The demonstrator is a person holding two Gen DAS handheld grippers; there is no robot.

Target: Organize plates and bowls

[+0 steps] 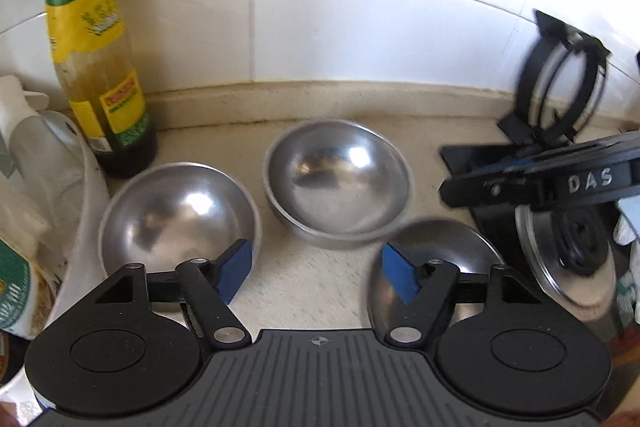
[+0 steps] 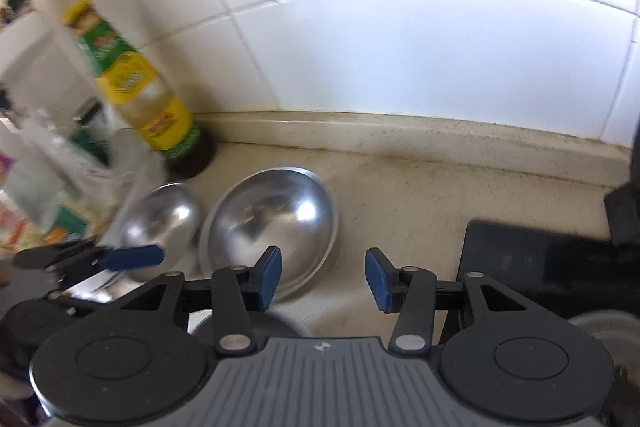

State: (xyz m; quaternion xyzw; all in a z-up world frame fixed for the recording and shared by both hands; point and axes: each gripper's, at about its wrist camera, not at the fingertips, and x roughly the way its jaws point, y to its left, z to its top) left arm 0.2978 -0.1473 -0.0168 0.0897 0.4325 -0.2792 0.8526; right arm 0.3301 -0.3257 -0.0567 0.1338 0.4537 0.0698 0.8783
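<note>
Three steel bowls sit on the beige counter. In the left wrist view one bowl [image 1: 176,215] is at the left, a second [image 1: 338,187] in the middle looks like a stack of two, and a third [image 1: 432,267] lies at the right under my fingers. My left gripper [image 1: 316,273] is open and empty above the counter between them. My right gripper [image 2: 323,278] is open and empty, just right of the middle bowl [image 2: 272,223]. The left bowl [image 2: 160,227] shows beyond it, with the left gripper's blue pad [image 2: 132,257] over it.
A sauce bottle [image 1: 96,67] stands at the back left against the tiled wall. A white basin rim [image 1: 86,195] with packets is at the left. A black dish rack [image 1: 560,87] on a black mat, and a steel lid [image 1: 572,259], are at the right.
</note>
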